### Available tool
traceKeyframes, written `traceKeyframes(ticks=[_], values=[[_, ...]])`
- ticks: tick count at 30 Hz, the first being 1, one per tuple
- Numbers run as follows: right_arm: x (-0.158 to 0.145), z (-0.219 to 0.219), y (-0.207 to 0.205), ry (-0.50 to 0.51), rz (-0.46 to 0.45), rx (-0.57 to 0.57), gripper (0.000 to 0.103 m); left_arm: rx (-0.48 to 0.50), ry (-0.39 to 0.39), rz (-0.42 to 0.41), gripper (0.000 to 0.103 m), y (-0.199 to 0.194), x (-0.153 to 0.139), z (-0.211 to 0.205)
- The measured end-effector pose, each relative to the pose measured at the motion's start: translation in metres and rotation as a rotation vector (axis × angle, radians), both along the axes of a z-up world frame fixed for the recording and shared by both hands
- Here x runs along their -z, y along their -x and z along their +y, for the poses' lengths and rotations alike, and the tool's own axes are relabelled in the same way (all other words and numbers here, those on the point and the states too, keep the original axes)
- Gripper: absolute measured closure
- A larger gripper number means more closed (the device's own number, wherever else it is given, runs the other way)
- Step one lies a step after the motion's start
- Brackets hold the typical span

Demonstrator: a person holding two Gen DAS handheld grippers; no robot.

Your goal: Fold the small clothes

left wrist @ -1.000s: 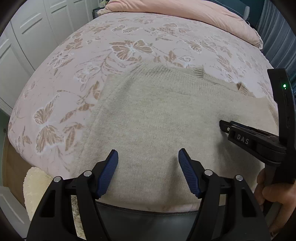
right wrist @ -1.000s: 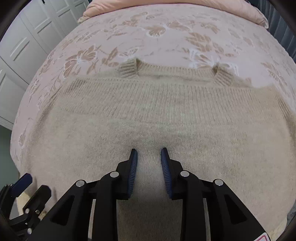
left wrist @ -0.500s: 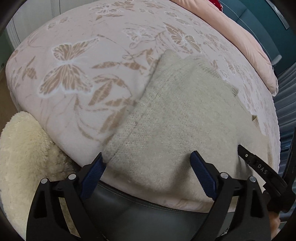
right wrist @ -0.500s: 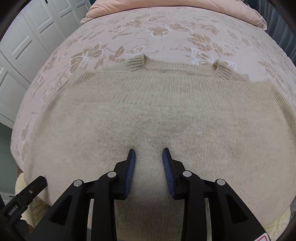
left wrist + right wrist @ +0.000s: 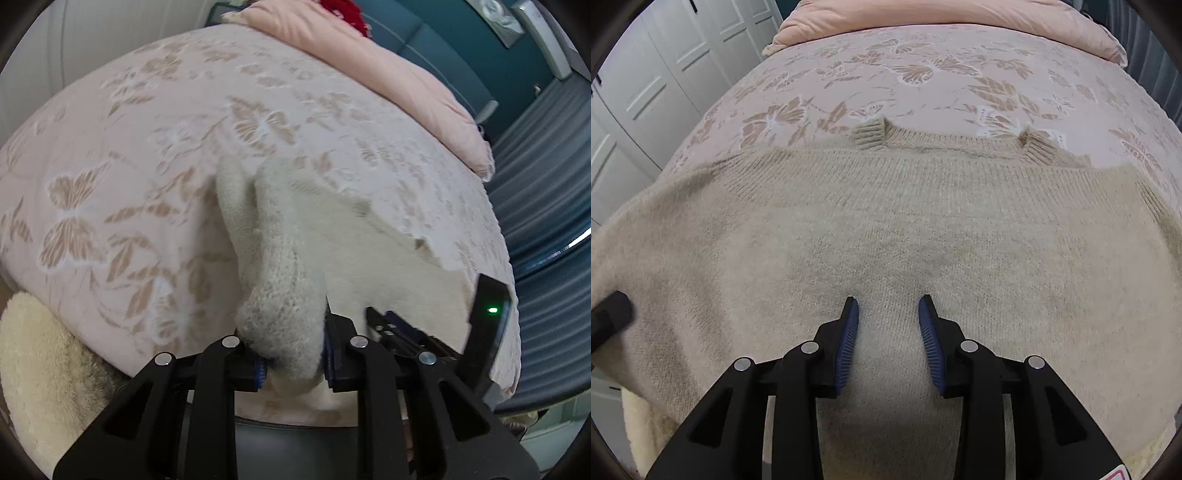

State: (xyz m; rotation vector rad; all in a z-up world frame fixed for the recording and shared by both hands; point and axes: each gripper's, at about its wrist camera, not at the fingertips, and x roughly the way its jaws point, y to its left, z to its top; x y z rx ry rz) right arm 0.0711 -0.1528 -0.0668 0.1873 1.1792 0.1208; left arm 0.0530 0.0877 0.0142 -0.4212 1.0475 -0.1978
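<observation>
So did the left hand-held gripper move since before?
Yes. The left hand-held gripper slid left toward the sweater's side edge, nearer the fluffy cream blanket, and closed on the knit.

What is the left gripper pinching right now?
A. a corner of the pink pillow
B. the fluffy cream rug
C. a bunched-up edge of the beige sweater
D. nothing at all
C: in the left wrist view, the left gripper has its blue pads closed on a bunched, lifted edge of the beige sweater, while the rest of it lies on the butterfly bedspread.
</observation>
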Motion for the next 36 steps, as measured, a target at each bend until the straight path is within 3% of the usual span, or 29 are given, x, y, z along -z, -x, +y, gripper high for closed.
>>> traceKeyframes(ticks=[3, 8, 12, 16, 18, 21, 24, 28, 31, 36], values=[[-0.016, -0.021, 0.011, -0.129, -0.025, 0.047, 0.054, 0.102, -0.013, -0.093, 0.082, 0.003, -0.041, -0.041], [-0.048, -0.081, 0.048, -0.154, -0.111, 0.136, 0.051, 0.273, -0.045, -0.163, 0.082, 0.009, -0.068, -0.118], [-0.057, -0.140, 0.081, -0.147, -0.116, 0.224, 0.050, 0.373, -0.087, -0.123, 0.082, 0.017, -0.044, -0.174], [-0.060, -0.185, 0.108, -0.168, -0.110, 0.298, 0.048, 0.463, -0.233, -0.093, 0.072, 0.035, 0.002, -0.209], [-0.062, -0.196, 0.116, -0.171, -0.108, 0.311, 0.044, 0.470, -0.240, -0.095, 0.059, 0.049, 0.009, -0.203], [-0.069, -0.200, 0.118, -0.207, -0.120, 0.303, 0.035, 0.449, -0.263, -0.181, 0.017, 0.072, 0.000, -0.176], [-0.067, -0.189, 0.111, -0.334, -0.100, 0.273, 0.029, 0.404, -0.362, -0.212, 0.014, 0.082, 0.003, -0.149], [-0.060, -0.157, 0.099, -0.461, -0.043, 0.229, 0.025, 0.356, -0.408, -0.102, 0.014, 0.078, 0.034, -0.125], [-0.061, -0.135, 0.091, -0.451, -0.007, 0.200, 0.024, 0.360, -0.362, -0.059, 0.014, 0.077, 0.045, -0.121], [-0.068, -0.112, 0.078, -0.356, 0.004, 0.141, 0.019, 0.373, -0.385, -0.119, 0.014, 0.077, 0.049, -0.130]])
